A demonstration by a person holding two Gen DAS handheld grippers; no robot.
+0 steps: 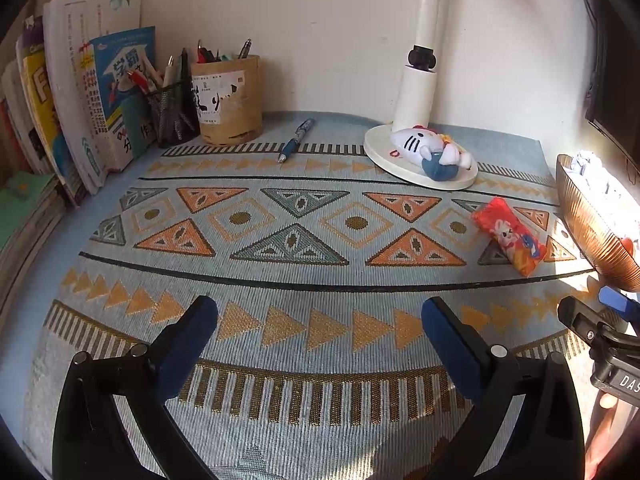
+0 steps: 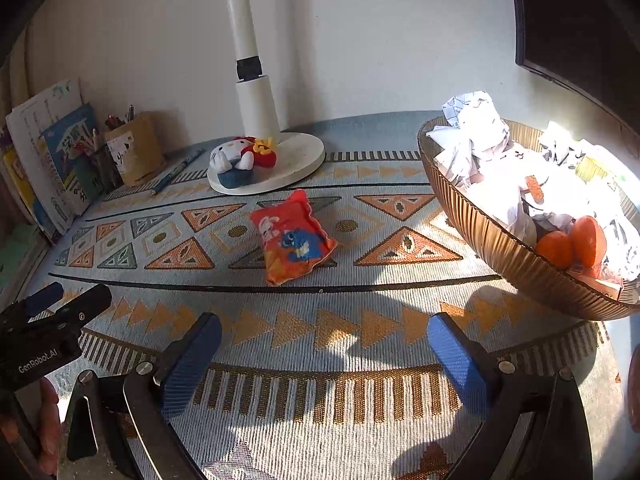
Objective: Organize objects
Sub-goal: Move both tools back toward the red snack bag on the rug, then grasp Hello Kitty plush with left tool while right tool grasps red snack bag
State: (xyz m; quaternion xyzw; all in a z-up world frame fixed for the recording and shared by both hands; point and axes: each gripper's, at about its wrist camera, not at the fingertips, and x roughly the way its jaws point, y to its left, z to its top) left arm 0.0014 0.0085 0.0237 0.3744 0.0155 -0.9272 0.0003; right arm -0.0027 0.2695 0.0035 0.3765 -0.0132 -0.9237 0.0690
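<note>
A red snack packet (image 2: 293, 236) lies on the patterned mat, ahead of my right gripper (image 2: 324, 344); it also shows in the left wrist view (image 1: 509, 236) at the right. A blue pen (image 1: 296, 140) lies near the back by the pen holders. A Hello Kitty plush (image 1: 434, 152) lies on the white lamp base (image 1: 384, 156). My left gripper (image 1: 320, 328) is open and empty above the mat's front. My right gripper is open and empty too, and its tip shows at the right edge of the left wrist view (image 1: 588, 320).
A brown ribbed bowl (image 2: 500, 236) at the right holds crumpled paper and orange fruit. A bamboo pen cup (image 1: 230, 100) and a mesh pen holder (image 1: 172, 114) stand at the back left beside leaning books (image 1: 92, 92). A white lamp post (image 2: 250, 60) rises at the back.
</note>
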